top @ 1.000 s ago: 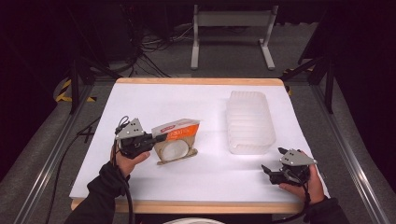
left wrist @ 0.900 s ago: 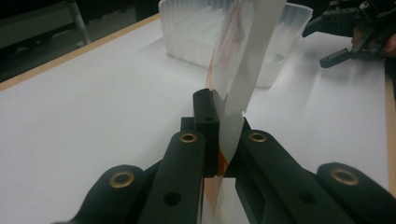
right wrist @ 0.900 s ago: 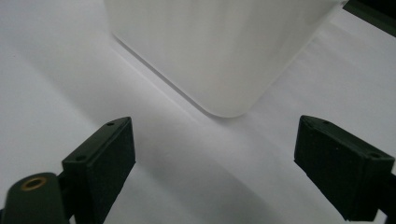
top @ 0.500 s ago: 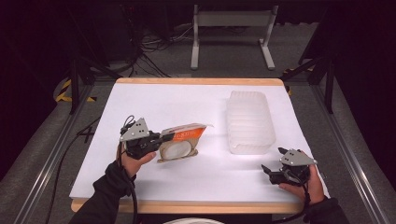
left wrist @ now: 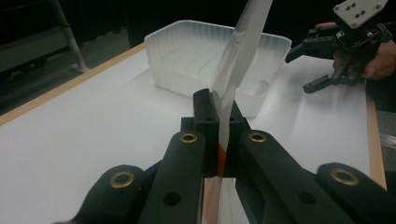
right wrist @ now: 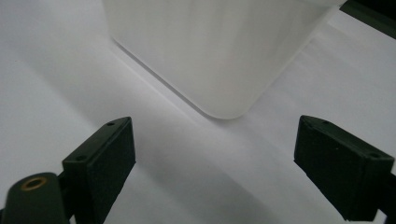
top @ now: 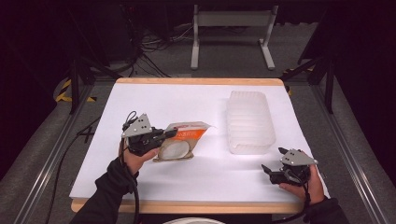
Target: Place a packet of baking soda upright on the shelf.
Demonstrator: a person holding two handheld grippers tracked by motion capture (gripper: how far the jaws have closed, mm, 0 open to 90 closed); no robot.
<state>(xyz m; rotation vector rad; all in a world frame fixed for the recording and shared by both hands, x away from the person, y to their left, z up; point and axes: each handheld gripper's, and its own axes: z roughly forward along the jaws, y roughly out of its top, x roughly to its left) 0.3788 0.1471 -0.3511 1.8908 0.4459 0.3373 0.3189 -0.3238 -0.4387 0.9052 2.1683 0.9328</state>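
An orange and white pouch (top: 183,140) with a round clear window hangs over the white table (top: 187,102) at the left of the high view. My left gripper (top: 167,134) is shut on its left edge. In the left gripper view the pouch (left wrist: 238,60) stands edge-on, pinched between the black jaws of my left gripper (left wrist: 219,112). A clear ribbed plastic tray (top: 250,122) lies right of the middle, empty. My right gripper (top: 272,159) rests near the front right corner, open with nothing between its jaws, pointing at the tray's near corner (right wrist: 210,46).
In the left gripper view the tray (left wrist: 187,51) lies straight ahead, and the right gripper (left wrist: 322,65) shows beyond it. A wooden edge (top: 196,81) borders the table. Metal rails (top: 42,158) run along both sides, and a stand (top: 231,32) with cables sits on the floor behind.
My left gripper has risen and shifted slightly right with the pouch, which has come up off the table. The right gripper has stayed still.
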